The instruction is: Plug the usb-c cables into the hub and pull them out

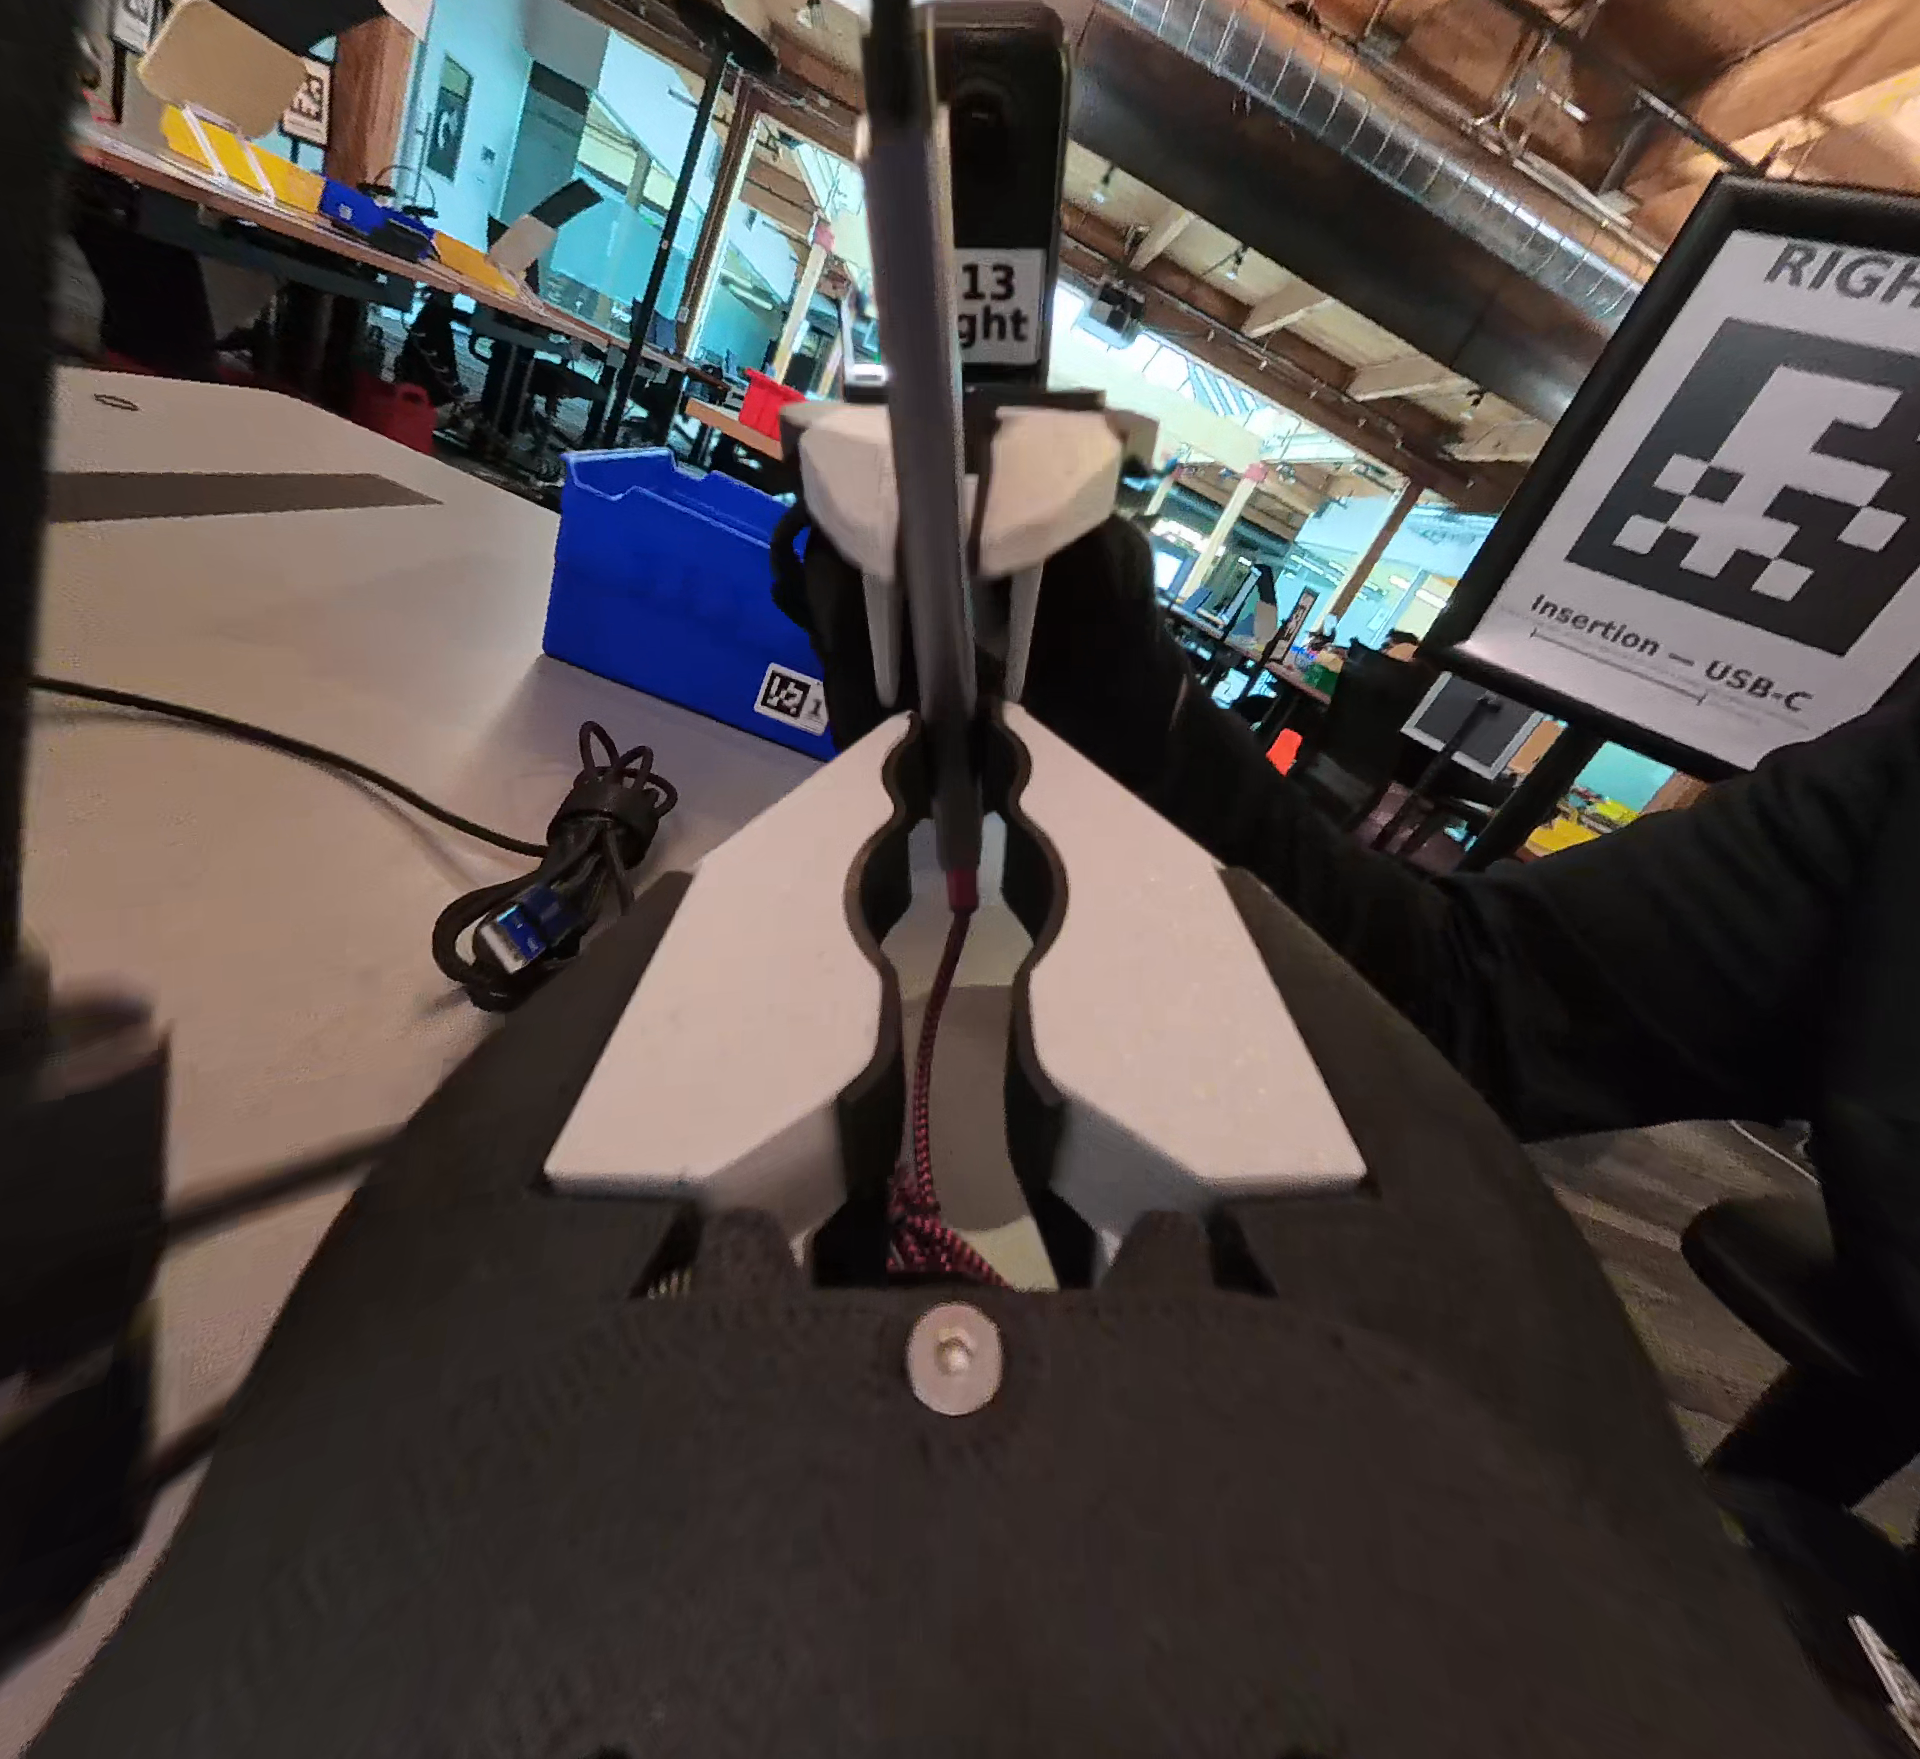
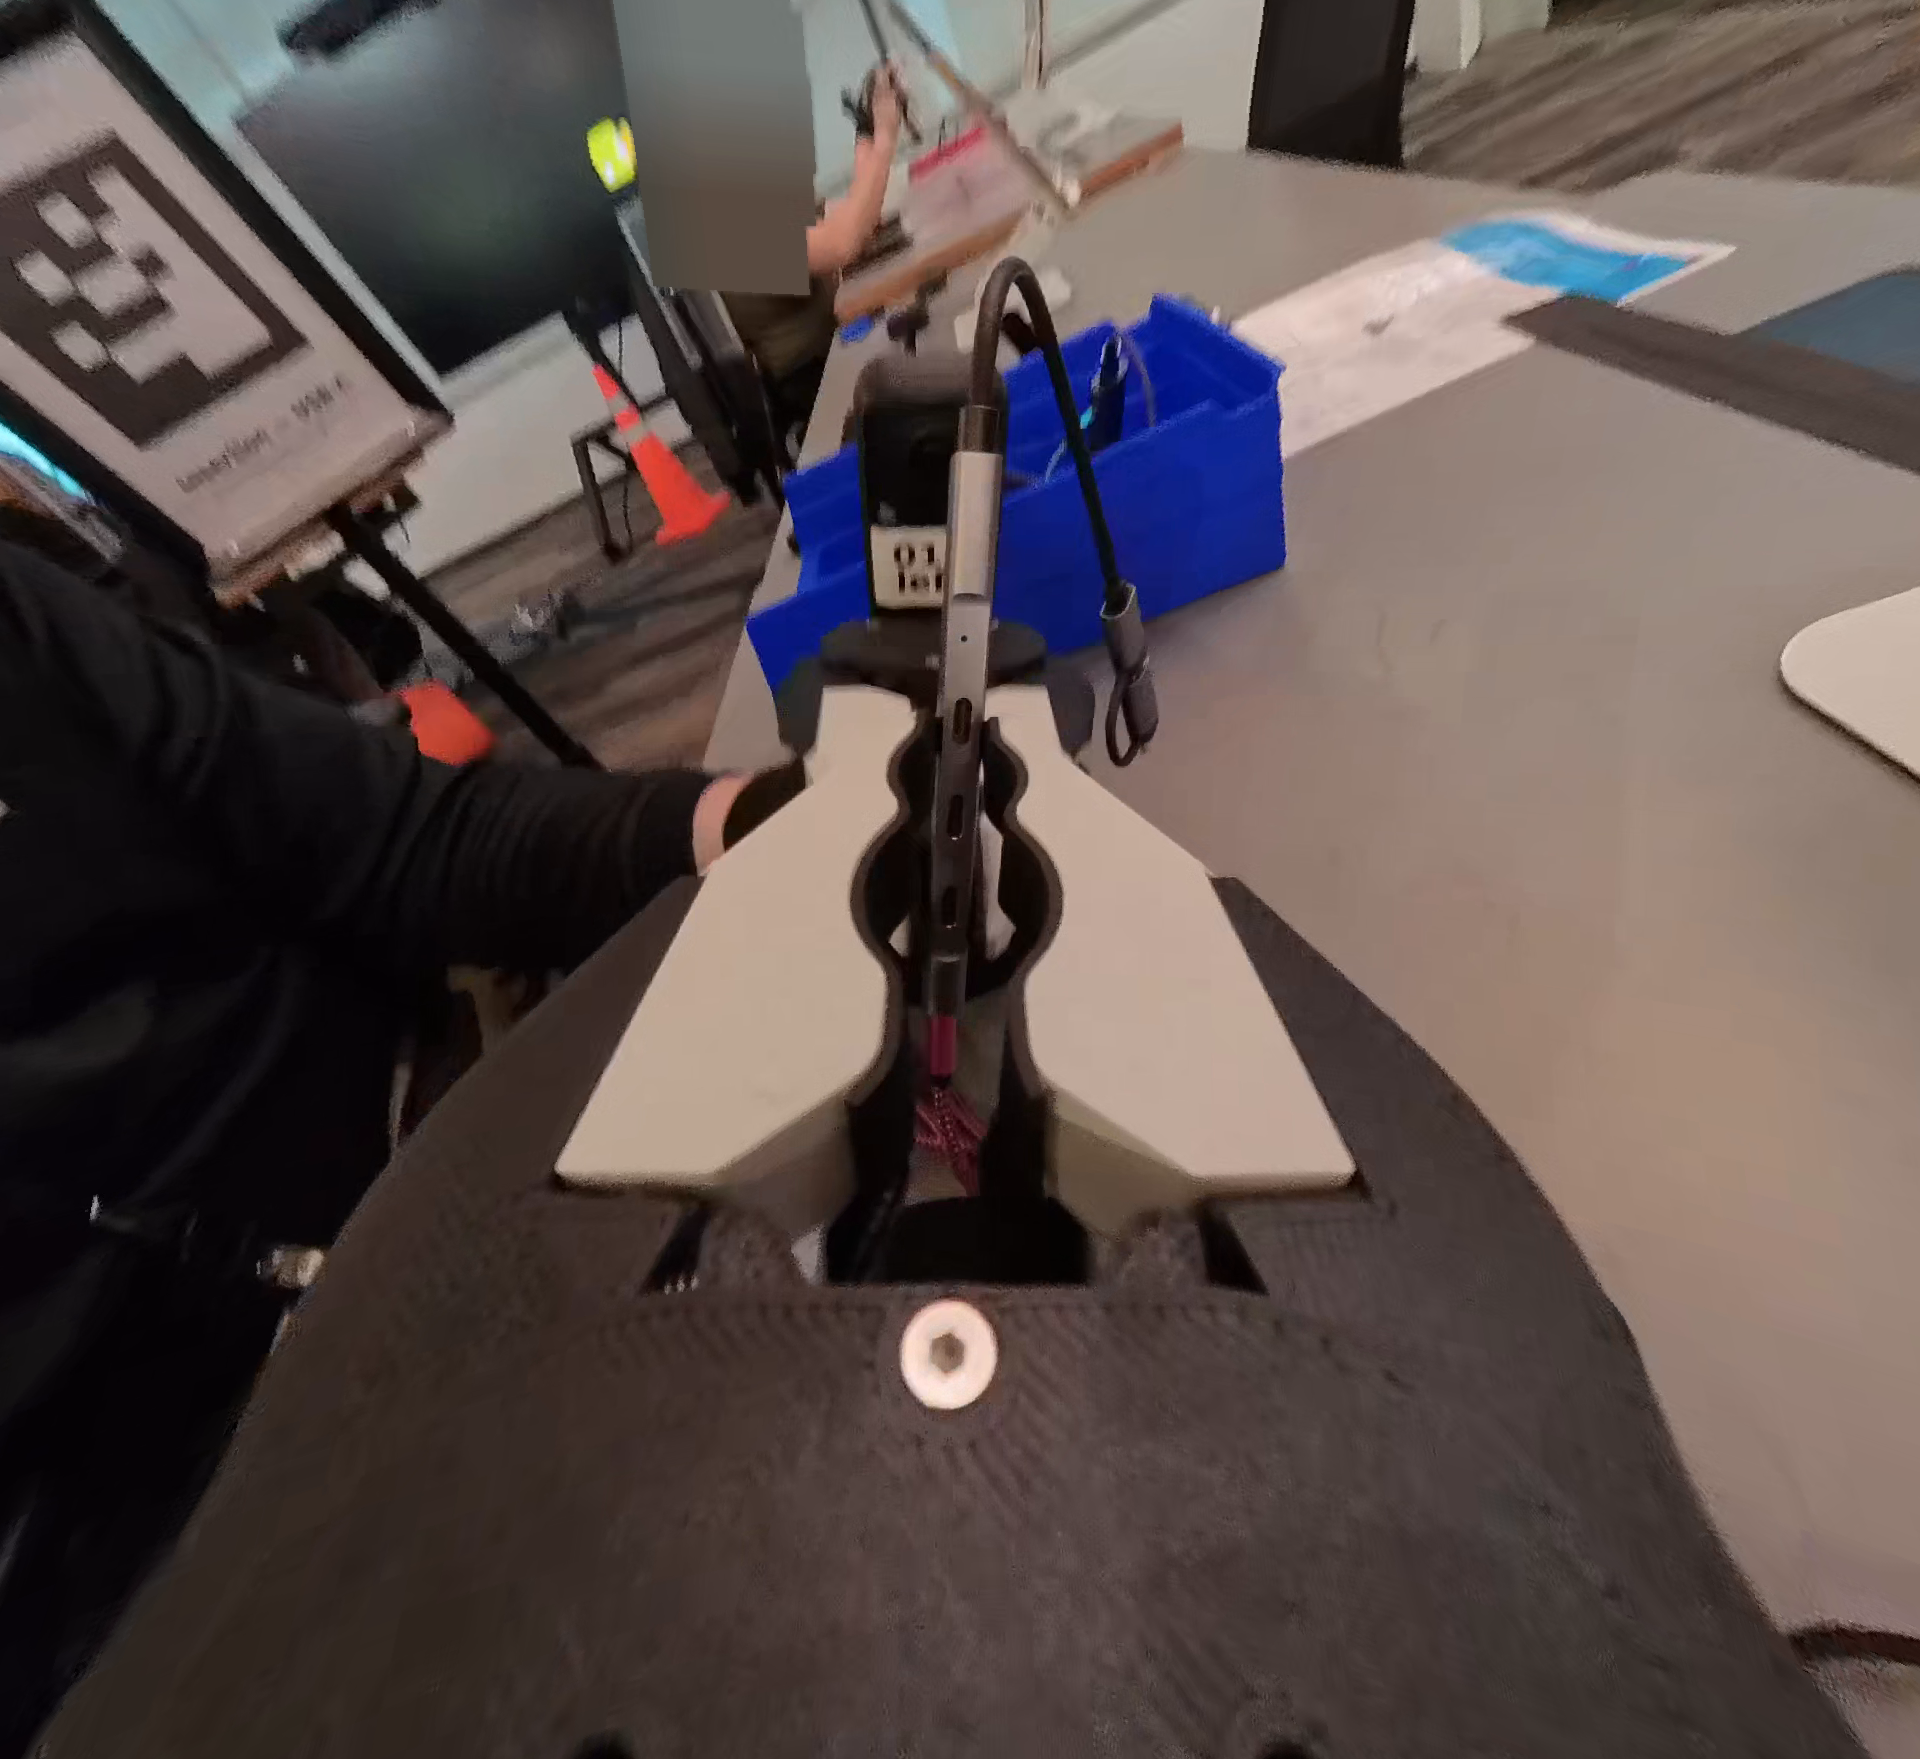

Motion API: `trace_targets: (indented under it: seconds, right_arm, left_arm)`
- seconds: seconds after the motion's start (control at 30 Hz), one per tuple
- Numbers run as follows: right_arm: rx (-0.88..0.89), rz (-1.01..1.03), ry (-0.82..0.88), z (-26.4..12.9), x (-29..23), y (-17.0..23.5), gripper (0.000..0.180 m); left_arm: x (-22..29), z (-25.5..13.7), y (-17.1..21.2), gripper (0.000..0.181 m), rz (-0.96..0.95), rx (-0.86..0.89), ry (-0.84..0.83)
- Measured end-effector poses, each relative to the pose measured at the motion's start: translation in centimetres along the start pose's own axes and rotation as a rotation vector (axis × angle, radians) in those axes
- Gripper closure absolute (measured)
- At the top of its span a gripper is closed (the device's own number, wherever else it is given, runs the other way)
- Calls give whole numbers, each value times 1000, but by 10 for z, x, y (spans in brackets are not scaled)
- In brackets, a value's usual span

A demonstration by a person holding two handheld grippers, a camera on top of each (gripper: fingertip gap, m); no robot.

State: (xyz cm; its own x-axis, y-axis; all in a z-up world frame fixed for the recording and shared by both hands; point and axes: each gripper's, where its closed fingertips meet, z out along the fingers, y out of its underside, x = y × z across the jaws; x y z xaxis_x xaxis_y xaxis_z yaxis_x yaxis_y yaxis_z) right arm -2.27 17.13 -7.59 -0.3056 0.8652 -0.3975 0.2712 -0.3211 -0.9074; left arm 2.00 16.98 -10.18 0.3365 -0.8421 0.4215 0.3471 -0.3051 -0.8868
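Observation:
A slim grey hub (image 2: 961,566) stands upright between my two grippers, which face each other. Its black pigtail cable (image 2: 1081,462) loops over the top and hangs at the right. A red braided USB-C cable (image 1: 930,1034) has its plug (image 2: 940,992) at the hub's lower end, and the two look joined. My left gripper (image 1: 951,753) is shut around that plug end. My right gripper (image 2: 951,738) is shut on the hub body, whose side ports face its camera. The right gripper also shows in the left wrist view (image 1: 954,670), gripping the hub (image 1: 914,359) higher up.
A blue bin (image 1: 665,587) stands on the grey table (image 1: 260,774) behind the grippers; it also shows in the right wrist view (image 2: 1174,504). A bundled black cable (image 1: 540,899) lies to the left. A marker sign on a stand (image 1: 1745,483) and a black-sleeved arm (image 1: 1558,930) are at the right. Spacing between my two grippers at the tips: around 4 centimetres.

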Motion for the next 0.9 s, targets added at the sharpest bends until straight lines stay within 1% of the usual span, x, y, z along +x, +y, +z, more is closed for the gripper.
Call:
trace_targets:
  seconds: [0.03,0.07,0.13,0.2,0.27,0.3,0.33,0.4,0.5,0.57,0.67,0.73,0.8,0.83,0.87,0.9]
  right_arm:
    - [-47,-10,2,0,0,6,174]
    - [-91,-11,-10,1,-1,12,174]
    - [-156,-13,-37,4,-5,20,174]
    - [-174,-13,-38,6,-3,20,174]
    - [-161,-43,6,8,2,15,172]
    - [-126,-57,41,7,5,8,158]
    - [-89,-79,79,3,6,0,150]
    - [-46,-153,181,-8,8,-5,149]
    - [-48,-353,391,-17,8,9,146]
    - [-35,-576,517,-15,0,17,145]
    - [-103,-869,721,-9,0,30,143]
    - [-119,-970,804,-5,4,32,143]
    - [-120,-1032,816,4,2,31,144]
    - [-139,-1064,844,6,4,30,147]
    - [-162,-1099,887,5,7,30,157]
    - [-187,-1126,891,8,9,33,162]
  left_arm:
    - [2,-1,-3,165,-5,15,12]
    - [3,-1,-4,164,-6,17,17]
    - [2,-1,0,174,7,-13,5]
    - [0,-3,-1,174,1,-7,-2]
    - [-5,-5,-5,174,-17,22,-23]
    - [-7,-8,-7,174,-46,41,-18]
    - [-12,-12,-12,174,-78,73,-29]
    - [-19,-22,-24,174,-147,157,-36]
    - [-30,-36,-37,174,-227,263,-61]
    - [-33,-40,-43,174,-295,315,-52]
    - [-34,-42,-44,173,-399,360,-12]
    - [-35,-42,-42,174,-456,366,2]
    - [-33,-42,-43,174,-498,381,30]
    - [-31,-42,-42,174,-517,371,50]
    - [-30,-43,-43,174,-530,372,65]
    - [-30,-44,-44,175,-541,382,71]
